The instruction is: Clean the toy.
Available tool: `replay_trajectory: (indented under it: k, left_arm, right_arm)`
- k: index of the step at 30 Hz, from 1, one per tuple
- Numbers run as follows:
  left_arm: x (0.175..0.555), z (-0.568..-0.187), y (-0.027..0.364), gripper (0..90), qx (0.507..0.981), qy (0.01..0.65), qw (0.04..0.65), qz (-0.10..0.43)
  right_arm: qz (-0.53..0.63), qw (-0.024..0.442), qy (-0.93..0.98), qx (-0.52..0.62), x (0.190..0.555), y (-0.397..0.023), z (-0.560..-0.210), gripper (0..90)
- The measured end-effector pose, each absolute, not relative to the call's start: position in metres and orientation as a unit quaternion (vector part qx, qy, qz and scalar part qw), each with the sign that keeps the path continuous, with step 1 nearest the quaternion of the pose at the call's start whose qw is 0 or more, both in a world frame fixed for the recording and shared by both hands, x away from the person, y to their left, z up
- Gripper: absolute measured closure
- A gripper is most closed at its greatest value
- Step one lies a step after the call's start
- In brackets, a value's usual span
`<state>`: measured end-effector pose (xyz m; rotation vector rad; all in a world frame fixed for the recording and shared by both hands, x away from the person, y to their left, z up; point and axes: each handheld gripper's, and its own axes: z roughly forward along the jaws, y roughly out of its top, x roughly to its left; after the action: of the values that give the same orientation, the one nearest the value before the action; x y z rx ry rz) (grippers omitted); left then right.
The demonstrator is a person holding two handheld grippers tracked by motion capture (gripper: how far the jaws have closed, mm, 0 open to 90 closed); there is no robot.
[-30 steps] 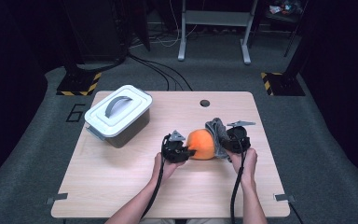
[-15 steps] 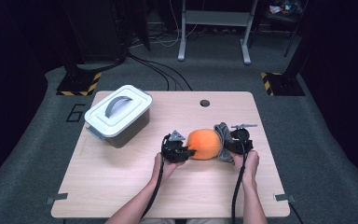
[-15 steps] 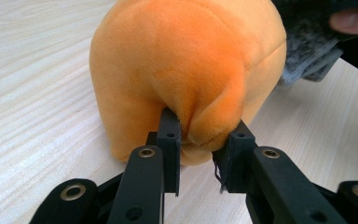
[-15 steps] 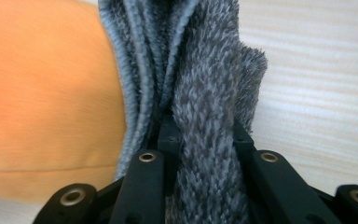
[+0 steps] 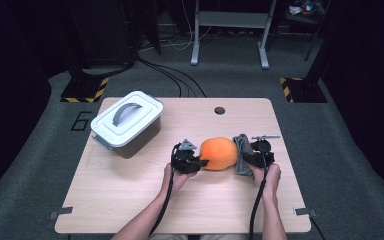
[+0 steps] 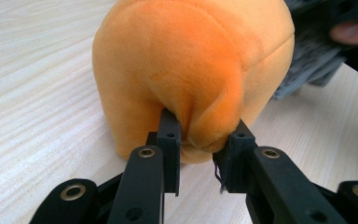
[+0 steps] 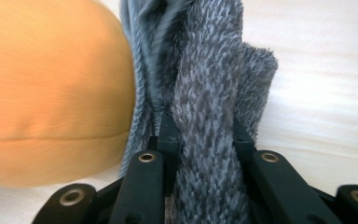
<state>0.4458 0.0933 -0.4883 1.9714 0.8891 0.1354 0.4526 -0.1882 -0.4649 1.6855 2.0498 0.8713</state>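
My left gripper (image 6: 200, 140) has its jaws pinched on a pucker of the orange plush toy (image 6: 191, 65); my right gripper (image 7: 205, 140) has its jaws clamped on the toy's grey knitted part (image 7: 209, 107). I judge the toy light, soft and squashy, unlikely to slip or break; fabric folds at either end look the best holds. It lies near the middle of the worktop (image 5: 130, 200), toward the right edge, long axis running left to right, grey end pointing right.

lidded box (image 5: 126, 124) blocking far left, bare table (image 5: 130, 200) in front — open passage
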Motion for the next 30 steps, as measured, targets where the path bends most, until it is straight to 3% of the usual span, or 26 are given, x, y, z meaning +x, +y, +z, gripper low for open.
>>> replay_trajectory:
  k: [8,16,19,26,30]
  left_arm:
    - [0.445,-0.488,0.093,72.8,0.803,0.363,0.468,0.059]
    - [0.446,-0.488,0.093,70.5,0.804,0.359,0.470,0.063]
    - [0.444,-0.488,0.093,65.1,0.805,0.348,0.473,0.080]
    - [0.435,-0.493,0.087,42.1,0.819,0.327,0.443,0.161]
    - [0.437,-0.494,0.083,39.2,0.823,0.315,0.436,0.182]
  right_arm:
    - [0.364,0.204,0.731,0.540,0.427,-0.174,-0.417,73.3]
    - [0.366,0.185,0.761,0.503,0.436,-0.148,-0.418,73.3]
    - [0.360,0.183,0.760,0.510,0.441,-0.146,-0.421,73.3]
    - [0.353,0.190,0.756,0.517,0.448,-0.146,-0.423,73.4]
    - [0.354,0.188,0.755,0.520,0.449,-0.145,-0.423,73.4]
